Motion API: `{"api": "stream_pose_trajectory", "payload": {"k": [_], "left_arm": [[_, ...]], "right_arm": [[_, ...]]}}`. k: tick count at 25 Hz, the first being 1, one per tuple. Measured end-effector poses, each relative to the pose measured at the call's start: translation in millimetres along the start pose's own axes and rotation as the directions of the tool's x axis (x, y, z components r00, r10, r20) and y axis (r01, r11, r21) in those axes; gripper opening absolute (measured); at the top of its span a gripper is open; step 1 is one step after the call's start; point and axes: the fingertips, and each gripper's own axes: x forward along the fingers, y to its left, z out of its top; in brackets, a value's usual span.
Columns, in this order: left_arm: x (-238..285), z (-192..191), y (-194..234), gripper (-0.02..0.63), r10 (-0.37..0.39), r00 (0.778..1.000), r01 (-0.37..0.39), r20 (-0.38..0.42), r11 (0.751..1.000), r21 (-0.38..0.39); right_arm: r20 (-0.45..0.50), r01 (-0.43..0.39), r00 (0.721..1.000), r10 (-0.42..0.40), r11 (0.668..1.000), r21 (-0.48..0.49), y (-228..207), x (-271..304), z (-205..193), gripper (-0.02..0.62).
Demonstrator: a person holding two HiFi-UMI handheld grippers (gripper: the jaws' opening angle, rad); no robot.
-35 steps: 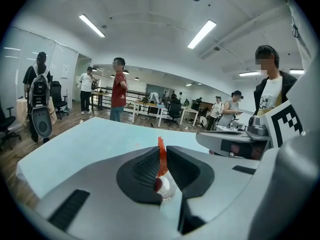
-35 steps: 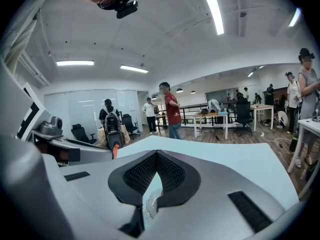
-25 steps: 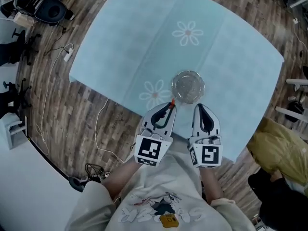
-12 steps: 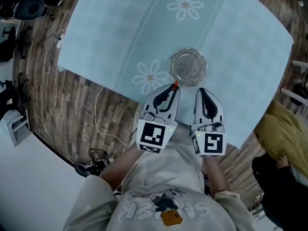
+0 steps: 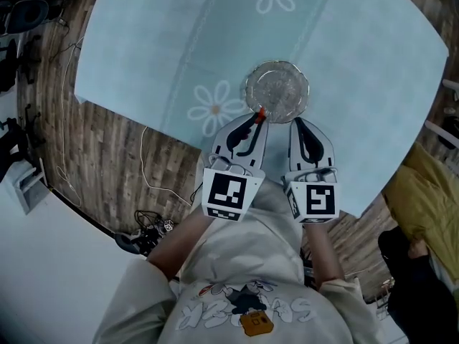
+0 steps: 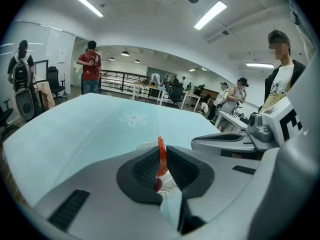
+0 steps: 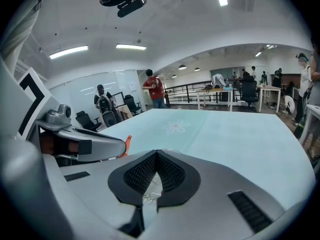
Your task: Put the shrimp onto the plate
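1. The left gripper (image 6: 161, 168) has its jaws closed on the orange shrimp (image 6: 160, 153), pinched between the ribbed pads.
2. The right gripper (image 7: 156, 156) has its jaw tips together, holding nothing.
3. The shrimp stands upright lengthwise, its thin end poking past the jaw tips over the near rim of the glass plate (image 5: 287, 83).

thin orange-red shrimp (image 6: 161, 154) stands upright, pinched in the left gripper (image 5: 252, 124), at the near rim of the clear glass plate (image 5: 277, 92).
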Motion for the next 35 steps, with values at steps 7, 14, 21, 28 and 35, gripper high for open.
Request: {"api": "stream_pose_trajectory", "payload": {"k": [7, 14, 21, 28, 35], "left_arm": [[24, -17, 1, 0.049, -0.003, 0.999, 0.002, -0.052, 1.000, -0.025], [44, -33, 3, 0.049, 0.015, 0.994, -0.020, -0.112, 0.999, -0.042], [61, -43, 1, 0.051, 0.000, 0.988, -0.010, -0.152, 0.998, -0.064], [61, -39, -6, 0.051, -0.010, 0.989, 0.001, -0.147, 0.998, -0.061], [51, -38, -6, 0.051, -0.001, 0.990, -0.006, -0.143, 0.999, -0.046]], "right_arm": [[-0.017, -0.002, 1.000, 0.003, 0.999, 0.039, -9, 13, -11, 0.023], [-0.032, -0.008, 0.999, 0.009, 0.998, 0.056, -12, 17, -23, 0.021], [-0.039, -0.002, 0.999, 0.005, 0.997, 0.072, -18, 19, -27, 0.022], [-0.035, 0.023, 0.999, -0.020, 0.996, 0.084, -27, 14, -25, 0.023], [-0.020, 0.014, 1.000, -0.012, 0.998, 0.067, -23, 10, -20, 0.023]]}}
